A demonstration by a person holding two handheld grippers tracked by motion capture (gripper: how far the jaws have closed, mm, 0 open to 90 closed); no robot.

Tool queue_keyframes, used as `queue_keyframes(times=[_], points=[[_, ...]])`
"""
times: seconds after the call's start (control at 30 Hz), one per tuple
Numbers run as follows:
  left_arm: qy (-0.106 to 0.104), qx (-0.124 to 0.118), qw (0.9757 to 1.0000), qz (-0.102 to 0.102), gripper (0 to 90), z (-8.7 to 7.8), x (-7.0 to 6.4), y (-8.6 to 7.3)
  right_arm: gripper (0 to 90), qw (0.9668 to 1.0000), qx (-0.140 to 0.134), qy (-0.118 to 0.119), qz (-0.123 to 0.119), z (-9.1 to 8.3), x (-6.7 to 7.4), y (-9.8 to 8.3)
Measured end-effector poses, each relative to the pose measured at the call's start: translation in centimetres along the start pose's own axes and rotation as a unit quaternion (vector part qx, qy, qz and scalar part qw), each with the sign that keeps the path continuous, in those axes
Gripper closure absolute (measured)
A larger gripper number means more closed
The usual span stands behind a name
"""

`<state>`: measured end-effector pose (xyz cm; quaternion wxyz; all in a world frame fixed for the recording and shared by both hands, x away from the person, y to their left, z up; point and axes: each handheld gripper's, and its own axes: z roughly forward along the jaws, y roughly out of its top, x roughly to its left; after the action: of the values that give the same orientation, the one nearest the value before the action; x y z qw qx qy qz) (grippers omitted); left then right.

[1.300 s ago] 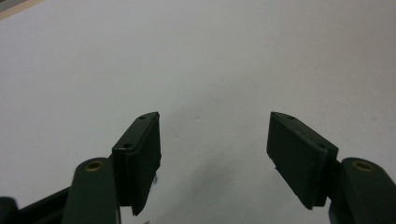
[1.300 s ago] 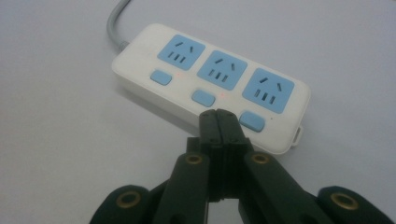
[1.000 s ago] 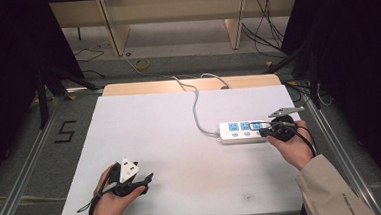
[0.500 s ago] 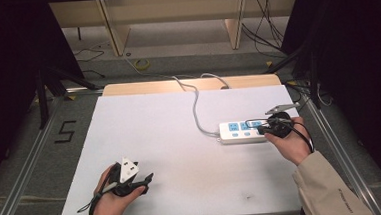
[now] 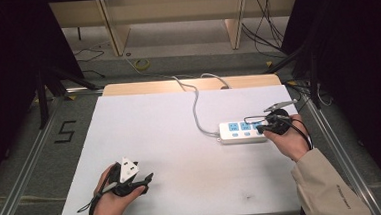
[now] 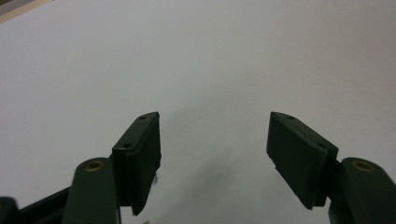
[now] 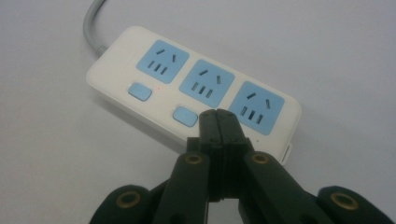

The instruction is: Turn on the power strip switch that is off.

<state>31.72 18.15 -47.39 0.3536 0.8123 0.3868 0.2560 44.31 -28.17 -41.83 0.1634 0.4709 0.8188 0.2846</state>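
While the left tool (image 6: 212, 163) rests spread at the near left, the right tool (image 7: 219, 122), pressed together, hovers over the strip (image 7: 191, 88) at the bench's (image 5: 180, 138) right, nearest its third switch.

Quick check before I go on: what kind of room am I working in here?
Probably a lab recording bay, not a home: a white table fenced by metal rails, dark curtains at the sides, loose cables on the floor. Only a power strip lies on it.
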Motion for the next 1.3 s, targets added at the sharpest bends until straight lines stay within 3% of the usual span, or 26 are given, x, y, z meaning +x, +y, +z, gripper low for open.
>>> queue_keyframes(times=[0.43, 1.3], points=[[0.001, -0.002, 1.0000, -0.002, 34.9, 0.0, 0.0, 0.0, 90.0, 0.9999, 0.014, 0.002, -0.002, 0.5, -0.1, 1.0], [0.000, -0.002, 1.0000, -0.003, 34.9, 0.2, -0.1, 0.0, 90.0, 0.9992, 0.036, 0.008, 0.012, 1.5, -0.5, 1.3]])
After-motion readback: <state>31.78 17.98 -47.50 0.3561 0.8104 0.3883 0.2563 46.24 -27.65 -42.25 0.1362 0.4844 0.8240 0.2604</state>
